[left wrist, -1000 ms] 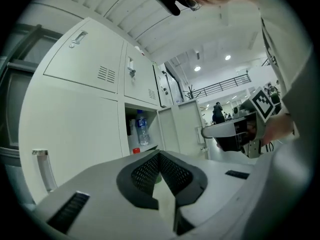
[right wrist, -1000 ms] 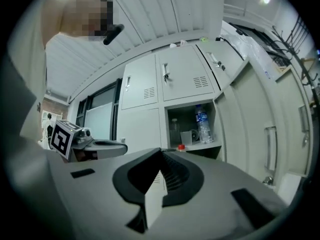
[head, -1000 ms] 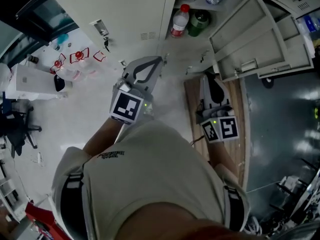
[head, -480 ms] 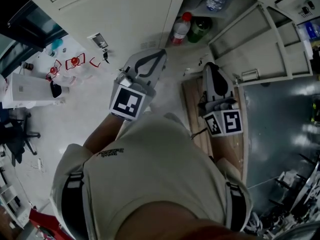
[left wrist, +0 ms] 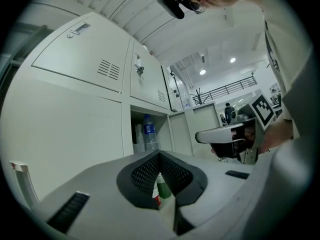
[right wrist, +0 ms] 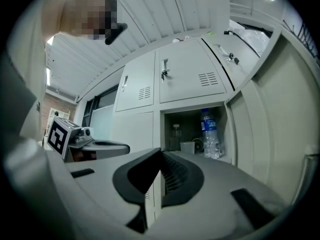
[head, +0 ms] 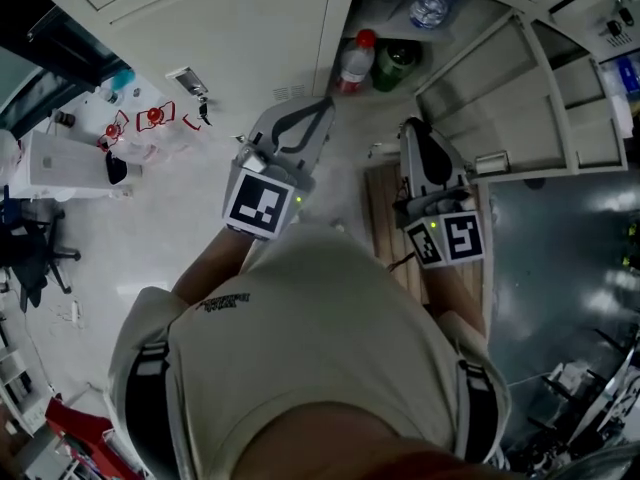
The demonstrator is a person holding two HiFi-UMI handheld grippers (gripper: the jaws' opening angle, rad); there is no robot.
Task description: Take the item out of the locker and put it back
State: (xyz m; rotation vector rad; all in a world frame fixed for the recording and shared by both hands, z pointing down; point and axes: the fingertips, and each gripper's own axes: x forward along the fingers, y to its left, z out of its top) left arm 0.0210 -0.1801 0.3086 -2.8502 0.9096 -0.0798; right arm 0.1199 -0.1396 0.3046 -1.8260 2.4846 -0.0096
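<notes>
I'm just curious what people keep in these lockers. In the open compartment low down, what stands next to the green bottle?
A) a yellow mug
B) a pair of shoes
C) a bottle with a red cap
C: the head view shows a bottle with a red cap standing close beside the green bottle. No mug or shoes show there.

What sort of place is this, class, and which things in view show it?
Probably a locker area in a workplace: metal locker doors with vents and key locks, an open compartment holding a water bottle, and an office chair nearby.
</notes>
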